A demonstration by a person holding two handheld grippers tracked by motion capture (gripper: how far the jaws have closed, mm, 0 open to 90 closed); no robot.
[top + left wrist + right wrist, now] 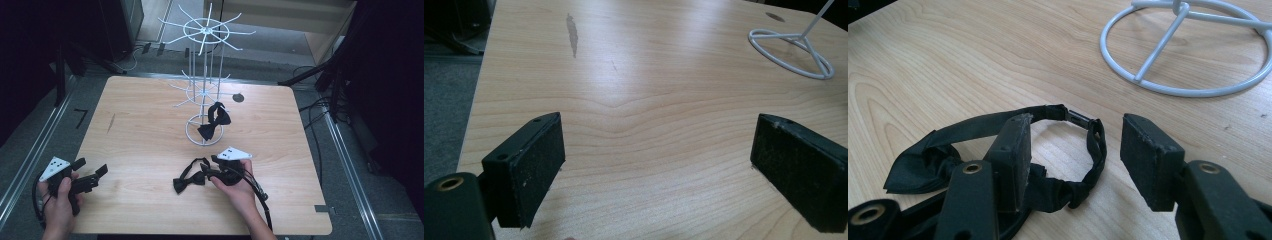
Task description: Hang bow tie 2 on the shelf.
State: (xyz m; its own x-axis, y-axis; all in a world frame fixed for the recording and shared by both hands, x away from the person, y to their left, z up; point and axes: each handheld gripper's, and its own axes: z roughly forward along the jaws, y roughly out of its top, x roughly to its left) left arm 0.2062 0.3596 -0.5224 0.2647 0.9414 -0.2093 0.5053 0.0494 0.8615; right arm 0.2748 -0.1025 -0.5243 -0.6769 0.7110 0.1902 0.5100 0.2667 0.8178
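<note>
Bow tie point(923, 165) lies flat on the desk point(140, 150) near the white rack point(204, 131); your right gripper point(1075, 150) fingers straddle its strap loop unclenched, your left gripper point(656, 170) waits released

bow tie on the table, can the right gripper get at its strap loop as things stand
Probably yes. The right gripper is open, and the strap loop of the bow tie lies flat between its jaws, with nothing in the way; the white stand stands apart.
</note>
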